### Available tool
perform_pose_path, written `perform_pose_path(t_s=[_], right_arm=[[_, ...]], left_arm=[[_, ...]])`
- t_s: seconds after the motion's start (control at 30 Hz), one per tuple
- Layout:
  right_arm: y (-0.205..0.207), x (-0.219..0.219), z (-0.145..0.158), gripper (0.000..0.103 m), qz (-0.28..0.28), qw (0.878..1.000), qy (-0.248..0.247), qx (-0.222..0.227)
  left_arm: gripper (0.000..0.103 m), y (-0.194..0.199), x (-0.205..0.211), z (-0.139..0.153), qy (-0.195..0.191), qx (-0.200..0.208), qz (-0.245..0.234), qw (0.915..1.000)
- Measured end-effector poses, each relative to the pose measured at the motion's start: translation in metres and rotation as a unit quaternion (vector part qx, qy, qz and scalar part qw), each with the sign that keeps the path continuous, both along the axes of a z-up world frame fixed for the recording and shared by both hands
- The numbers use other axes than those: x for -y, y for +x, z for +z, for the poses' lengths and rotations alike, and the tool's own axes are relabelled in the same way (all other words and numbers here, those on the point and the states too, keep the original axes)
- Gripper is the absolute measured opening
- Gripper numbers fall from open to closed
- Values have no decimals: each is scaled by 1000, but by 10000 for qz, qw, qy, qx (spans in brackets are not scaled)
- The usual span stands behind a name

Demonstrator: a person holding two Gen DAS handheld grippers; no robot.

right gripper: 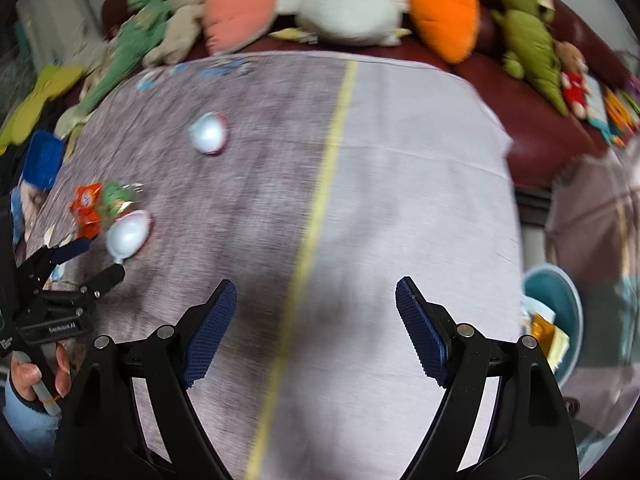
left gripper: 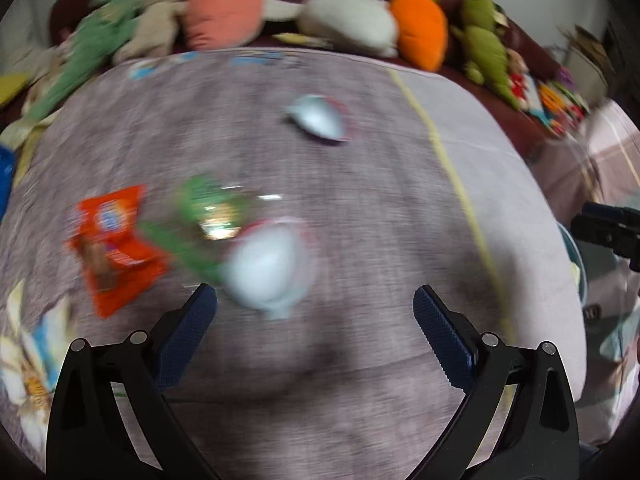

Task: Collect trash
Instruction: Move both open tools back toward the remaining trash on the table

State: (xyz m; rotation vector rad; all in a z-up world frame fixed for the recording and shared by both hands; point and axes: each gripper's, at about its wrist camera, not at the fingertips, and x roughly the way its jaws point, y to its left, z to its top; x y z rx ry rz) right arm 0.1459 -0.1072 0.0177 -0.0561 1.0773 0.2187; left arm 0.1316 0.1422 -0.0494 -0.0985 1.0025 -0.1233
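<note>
Trash lies on a grey-purple cloth [left gripper: 360, 208]: an orange snack wrapper [left gripper: 116, 248], a green wrapper [left gripper: 204, 216], a near silvery white foil lid [left gripper: 268, 264] and a far foil lid [left gripper: 320, 118]. My left gripper [left gripper: 316, 308] is open just short of the near lid, nothing between its fingers. In the right wrist view the same wrappers [right gripper: 100, 204] and lids [right gripper: 128, 236] [right gripper: 209, 133] lie at the left. My right gripper [right gripper: 316, 300] hangs open over bare cloth by a yellow stripe [right gripper: 320, 196]. The left gripper [right gripper: 98, 260] shows at the left edge there. Both views are blurred.
Plush toys, among them an orange carrot [right gripper: 444, 12] and a white one [right gripper: 348, 6], line a dark red sofa [right gripper: 536, 136] behind the cloth. A teal bin [right gripper: 556, 312] holding some wrappers stands at the right. A hand [right gripper: 36, 376] holds the left gripper.
</note>
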Motion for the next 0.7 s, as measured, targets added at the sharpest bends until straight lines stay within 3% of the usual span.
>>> perform_pose_path(t_s=[0.37,0.7], right_arm=[[22,-131,-29,78,1003,9943,91,-359],[45,-206,-66,78,1448,9858,264,-808]], left_arm=[[99,-13,-116,-13,-96,-81,940,9955],[99,4,-163,-26,-414,-194,1376,9894]])
